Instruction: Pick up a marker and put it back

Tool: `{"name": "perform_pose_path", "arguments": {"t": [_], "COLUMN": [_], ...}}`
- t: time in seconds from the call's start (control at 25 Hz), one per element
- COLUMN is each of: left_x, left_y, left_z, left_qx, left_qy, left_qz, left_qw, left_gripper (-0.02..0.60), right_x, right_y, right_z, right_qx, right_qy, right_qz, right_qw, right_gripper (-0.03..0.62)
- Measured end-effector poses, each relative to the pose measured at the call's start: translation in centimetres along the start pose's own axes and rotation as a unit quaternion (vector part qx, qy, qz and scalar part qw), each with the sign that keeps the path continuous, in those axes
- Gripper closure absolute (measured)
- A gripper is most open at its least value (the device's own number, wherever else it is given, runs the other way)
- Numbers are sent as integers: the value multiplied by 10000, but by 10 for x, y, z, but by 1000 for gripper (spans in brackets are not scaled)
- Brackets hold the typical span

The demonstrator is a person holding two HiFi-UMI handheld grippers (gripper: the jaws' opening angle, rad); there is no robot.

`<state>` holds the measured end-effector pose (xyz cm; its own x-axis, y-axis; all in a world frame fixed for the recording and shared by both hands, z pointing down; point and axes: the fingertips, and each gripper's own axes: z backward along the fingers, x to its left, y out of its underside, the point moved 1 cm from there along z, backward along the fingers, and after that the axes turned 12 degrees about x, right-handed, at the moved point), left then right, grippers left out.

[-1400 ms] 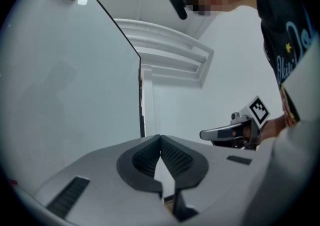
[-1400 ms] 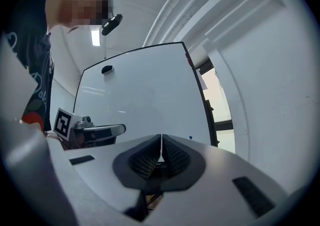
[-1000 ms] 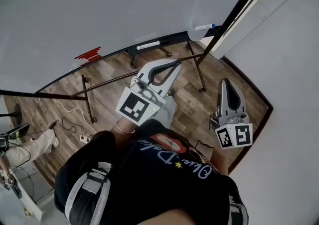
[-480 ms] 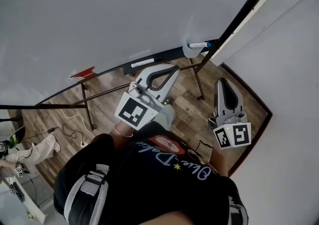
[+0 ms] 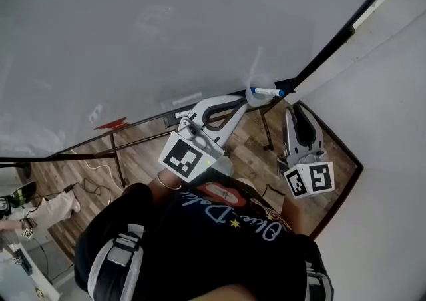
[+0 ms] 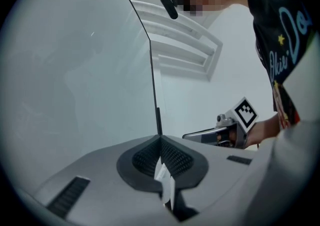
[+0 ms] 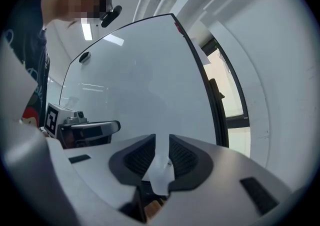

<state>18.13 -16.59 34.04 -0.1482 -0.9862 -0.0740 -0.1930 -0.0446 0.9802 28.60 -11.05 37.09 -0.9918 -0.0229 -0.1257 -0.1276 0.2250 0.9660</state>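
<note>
A white marker with a blue cap lies in a small tray at the lower right corner of the whiteboard. My left gripper is shut with nothing in it, and its tips are just left of the marker. In the left gripper view its pads meet, facing the board. My right gripper hangs below and right of the marker. Its jaws have just been opening, and the right gripper view shows a gap with nothing in it.
The whiteboard stands on a black frame with legs over a wooden floor. A red object and a white strip sit along the board's lower rail. Cables lie on the floor at left. A white wall is at right.
Both grippers have moved toward the board's lower right corner, and the marker now lies close to their tips. The right jaws have parted; the left jaws stay shut.
</note>
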Motion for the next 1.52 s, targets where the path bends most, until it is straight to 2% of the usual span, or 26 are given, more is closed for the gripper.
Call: {"name": "perform_pose_path", "arguments": {"t": [0.2, 0.52, 0.68, 1.04, 1.52], "left_x": [14, 21, 21, 26, 27], "left_y": [3, -5, -2, 2, 2], "left_z": [-8, 4, 9, 20, 19], "left_qx": [46, 116, 136, 265, 353], "left_qy": [-208, -913, -1278, -1885, -2111], "left_qz": [103, 253, 438, 529, 495], "left_qw": [9997, 9954, 9907, 9803, 9756], "left_gripper": [578, 578, 578, 578, 578], "right_x": [-9, -9, -14, -19, -21], "right_y": [3, 4, 12, 31, 43], "right_z": [-21, -46, -51, -71, -82], "right_qx": [133, 727, 924, 1266, 1436], "right_qy": [-188, -681, -865, -1238, -1374], "right_qz": [-4, 212, 286, 398, 423], "right_qw": [9997, 9948, 9916, 9834, 9791], "right_gripper": [513, 479, 476, 470, 477]}}
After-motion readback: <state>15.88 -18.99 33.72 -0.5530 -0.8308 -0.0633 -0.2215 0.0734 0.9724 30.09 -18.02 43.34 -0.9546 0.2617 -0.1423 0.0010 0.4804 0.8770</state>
